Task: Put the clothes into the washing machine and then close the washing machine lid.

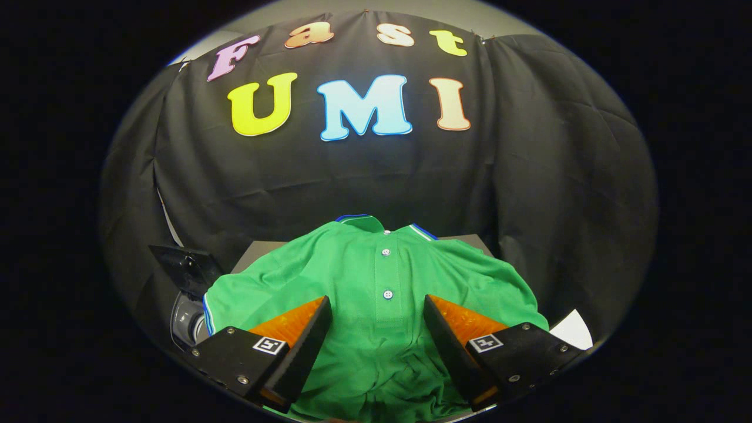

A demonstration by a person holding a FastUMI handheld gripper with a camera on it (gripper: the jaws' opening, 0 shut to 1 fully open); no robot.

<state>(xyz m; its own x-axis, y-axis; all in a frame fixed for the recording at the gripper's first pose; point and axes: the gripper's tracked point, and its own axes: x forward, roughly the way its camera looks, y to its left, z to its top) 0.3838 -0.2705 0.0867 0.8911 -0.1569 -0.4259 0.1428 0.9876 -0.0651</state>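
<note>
**Shirt not yet picked up**

Gripper (376,329) hung over the green shirt (376,276), fingers wide apart w/ the button strip between them, gripping nothing. Washing machine (188,317) sat just left of shirt, lid apparently up. Judged: loading & lid-closing both left.

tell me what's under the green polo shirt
The green polo shirt lies spread over a dark flat surface, whose far corners peek out behind the collar. The rest of it is covered. The open gripper hovers with its fingers either side of the button placket.
</note>
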